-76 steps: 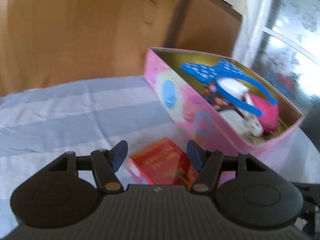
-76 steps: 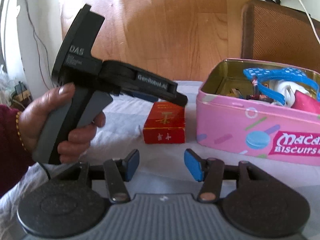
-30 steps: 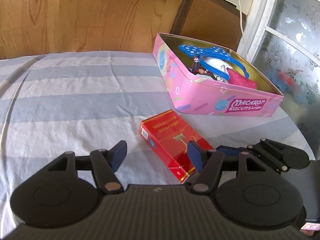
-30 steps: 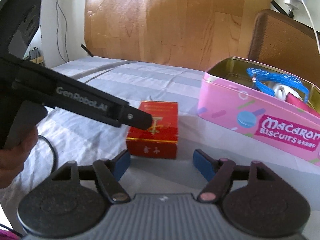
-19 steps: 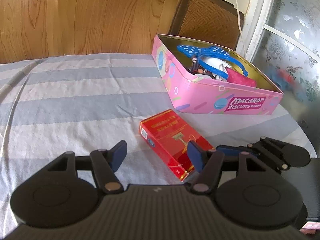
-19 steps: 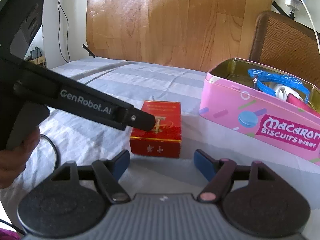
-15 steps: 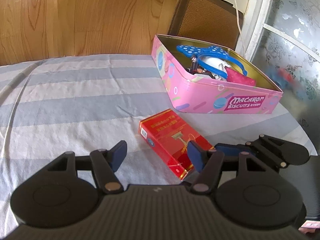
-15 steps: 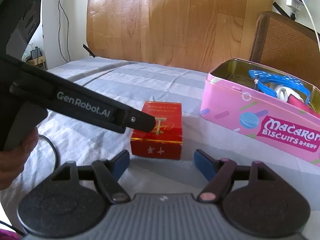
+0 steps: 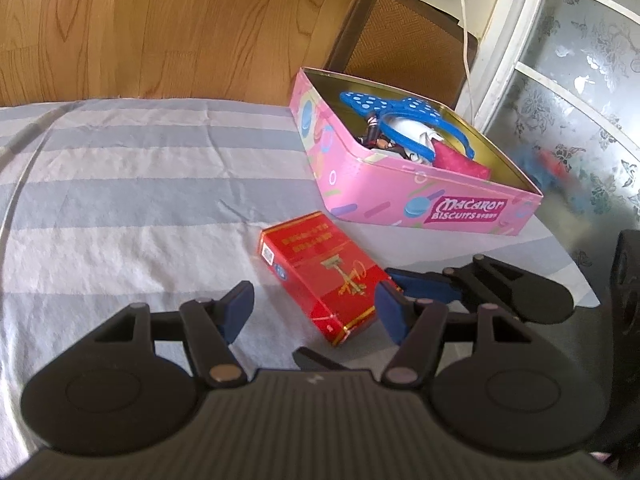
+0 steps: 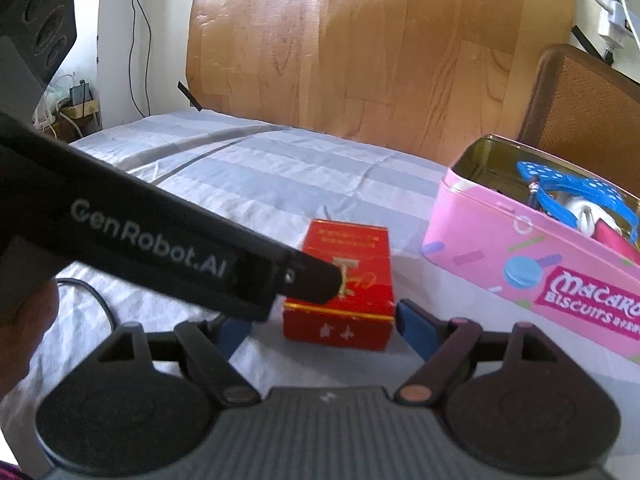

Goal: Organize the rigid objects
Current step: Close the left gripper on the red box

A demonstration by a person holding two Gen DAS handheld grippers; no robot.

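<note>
Glossy red box, cloth sheet

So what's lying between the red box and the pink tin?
Nothing: in the left wrist view only bare striped cloth separates red box from pink tin.

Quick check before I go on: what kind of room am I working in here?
Most likely a lived-in home room, not a lab: a striped cloth covers the work surface, a woven-back chair stands behind the pink biscuit tin, and a frosted floral window is alongside.
</note>
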